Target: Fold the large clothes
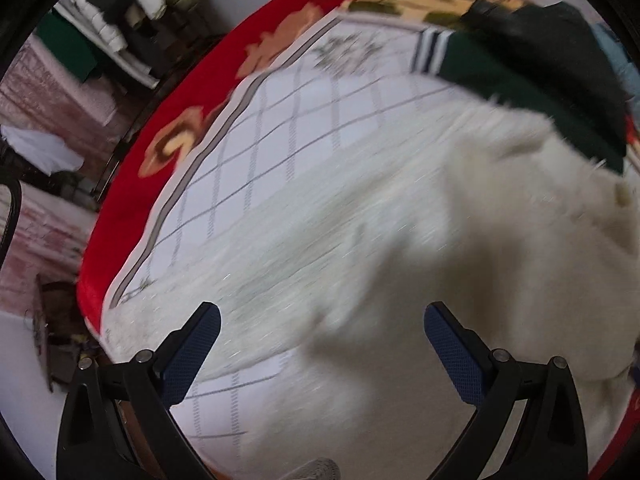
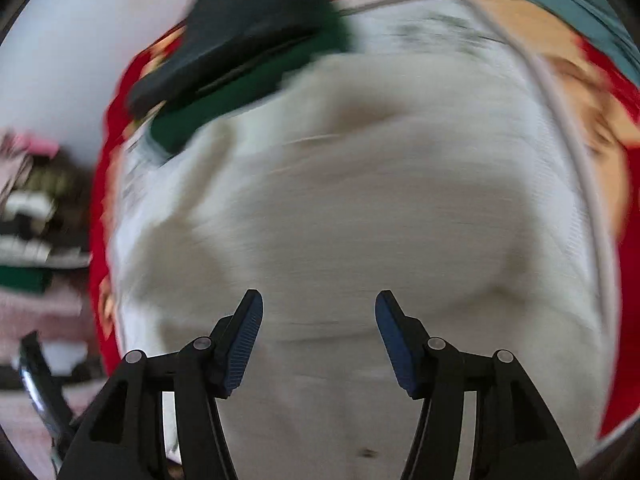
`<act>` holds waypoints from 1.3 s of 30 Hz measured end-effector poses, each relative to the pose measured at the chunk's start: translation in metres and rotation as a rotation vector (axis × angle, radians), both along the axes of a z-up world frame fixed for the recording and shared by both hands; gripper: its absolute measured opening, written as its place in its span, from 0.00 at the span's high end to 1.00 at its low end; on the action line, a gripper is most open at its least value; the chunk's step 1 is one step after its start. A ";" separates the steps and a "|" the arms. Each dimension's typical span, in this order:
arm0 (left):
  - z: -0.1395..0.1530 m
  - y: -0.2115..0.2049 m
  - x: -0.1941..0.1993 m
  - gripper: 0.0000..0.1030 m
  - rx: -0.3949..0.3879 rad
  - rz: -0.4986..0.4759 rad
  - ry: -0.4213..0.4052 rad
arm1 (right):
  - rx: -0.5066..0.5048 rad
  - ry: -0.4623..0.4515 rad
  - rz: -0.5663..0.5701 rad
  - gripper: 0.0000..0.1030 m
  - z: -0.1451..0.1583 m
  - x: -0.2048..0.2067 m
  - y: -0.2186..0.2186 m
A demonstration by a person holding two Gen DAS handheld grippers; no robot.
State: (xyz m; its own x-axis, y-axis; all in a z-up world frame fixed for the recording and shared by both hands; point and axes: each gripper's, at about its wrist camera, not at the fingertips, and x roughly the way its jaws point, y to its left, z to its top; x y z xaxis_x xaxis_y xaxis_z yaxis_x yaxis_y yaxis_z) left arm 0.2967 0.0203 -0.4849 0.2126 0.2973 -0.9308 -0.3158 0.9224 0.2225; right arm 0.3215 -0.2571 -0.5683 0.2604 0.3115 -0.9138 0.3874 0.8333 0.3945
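Left wrist view: the left gripper stands wide apart with nothing between its blue pads, above a white fluffy garment spread on a checked bedsheet. Beyond the sheet's edge runs a red flowered blanket. Farther off, a dark green garment lies touching the white one, with a black item on top of it. Right wrist view, blurred: the right gripper is also spread and empty over the white garment; the green garment sits beyond.

No readable text or labels.
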 end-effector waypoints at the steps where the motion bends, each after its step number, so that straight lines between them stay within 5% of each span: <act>1: -0.003 -0.008 0.007 0.00 0.007 -0.015 -0.009 | 0.000 0.017 -0.044 0.41 -0.007 -0.008 -0.020; 5: -0.033 -0.031 0.032 0.00 0.057 -0.049 -0.013 | 0.060 0.036 -0.146 0.49 -0.038 -0.002 -0.068; 9: -0.074 -0.034 0.048 0.00 0.078 -0.032 0.045 | 0.154 -0.045 -0.167 0.51 -0.046 0.022 -0.081; 11: -0.084 -0.033 0.051 0.00 0.090 -0.012 0.053 | 0.089 -0.034 -0.129 0.62 -0.056 0.040 -0.074; 13: -0.093 -0.033 0.055 0.00 0.086 0.003 0.063 | -0.034 0.039 -0.123 1.00 -0.075 0.053 -0.078; 17: -0.098 -0.028 0.054 0.00 0.048 0.035 0.076 | -0.035 0.110 -0.106 0.98 -0.084 0.064 -0.090; 22: -0.056 0.009 0.007 0.00 -0.070 0.155 0.040 | -0.099 0.085 0.063 0.41 -0.036 0.058 -0.051; 27: -0.039 0.089 -0.091 0.00 -0.230 0.447 0.083 | 0.003 0.132 0.156 0.41 -0.022 0.026 0.006; 32: -0.063 0.184 -0.185 0.00 -0.361 0.825 0.056 | 0.044 0.169 0.245 0.41 -0.036 -0.001 0.074; 36: -0.094 0.244 -0.230 0.02 -0.499 1.091 -0.059 | -0.001 0.143 0.333 0.41 -0.050 0.004 0.132; 39: -0.105 0.275 -0.235 0.03 -0.518 1.157 -0.170 | -0.034 0.116 0.370 0.41 -0.058 0.012 0.158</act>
State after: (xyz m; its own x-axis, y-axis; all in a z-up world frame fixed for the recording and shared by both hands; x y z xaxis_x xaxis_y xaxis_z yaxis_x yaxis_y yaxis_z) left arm 0.0618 0.2957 -0.5895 0.2011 0.0002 -0.9796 -0.9779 0.0587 -0.2008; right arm 0.3337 -0.0994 -0.6265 0.0308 0.3337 -0.9422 0.0986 0.9370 0.3351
